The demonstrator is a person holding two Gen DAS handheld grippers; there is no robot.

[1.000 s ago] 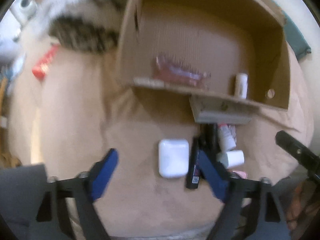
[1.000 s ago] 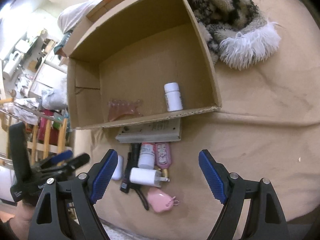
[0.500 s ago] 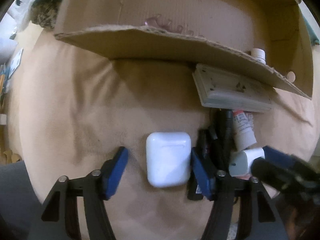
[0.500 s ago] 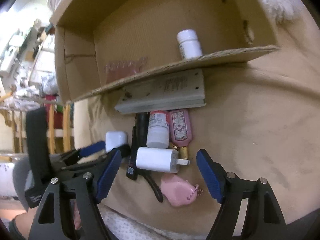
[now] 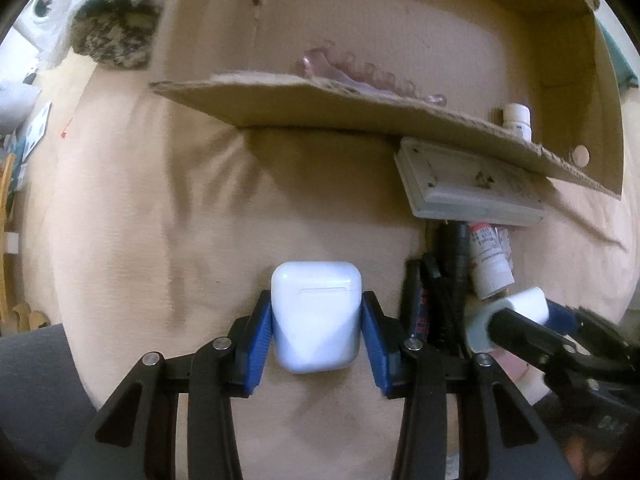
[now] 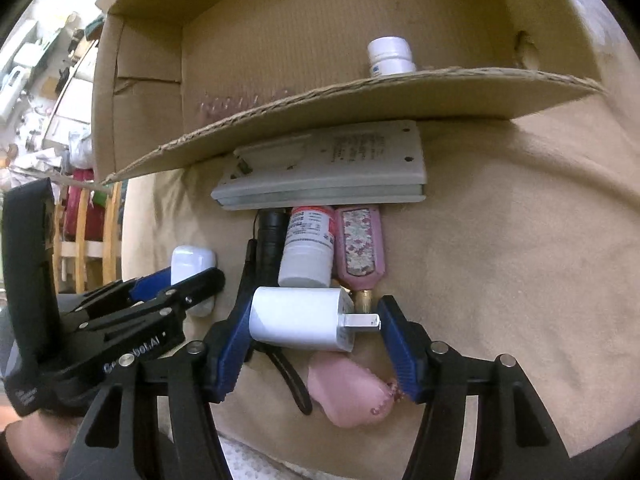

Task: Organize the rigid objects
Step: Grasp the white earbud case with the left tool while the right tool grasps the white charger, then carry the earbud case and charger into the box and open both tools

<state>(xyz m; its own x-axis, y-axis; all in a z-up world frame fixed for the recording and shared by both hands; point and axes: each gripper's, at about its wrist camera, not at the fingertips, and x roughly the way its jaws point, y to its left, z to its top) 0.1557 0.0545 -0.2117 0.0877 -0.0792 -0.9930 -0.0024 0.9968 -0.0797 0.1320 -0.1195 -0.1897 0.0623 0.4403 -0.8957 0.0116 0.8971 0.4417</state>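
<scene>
Two glossy white things: rounded earbud case [image 5: 316, 316], boxy charger [image 6: 300, 318]

The earbud case [image 5: 316, 316] lies on the cloth [image 5: 168, 216], with the cardboard box [image 5: 400, 32] at its 12 o'clock. A flat device [image 6: 328, 168] lies against the box's near wall. A bottle [image 6: 308, 246] and patterned tube [image 6: 360, 244] lie side by side at its 6 o'clock. The charger plug [image 6: 300, 318] lies at the bottle's 6 o'clock, apparently touching. A small bottle [image 6: 390, 56] stands inside the box.
</scene>
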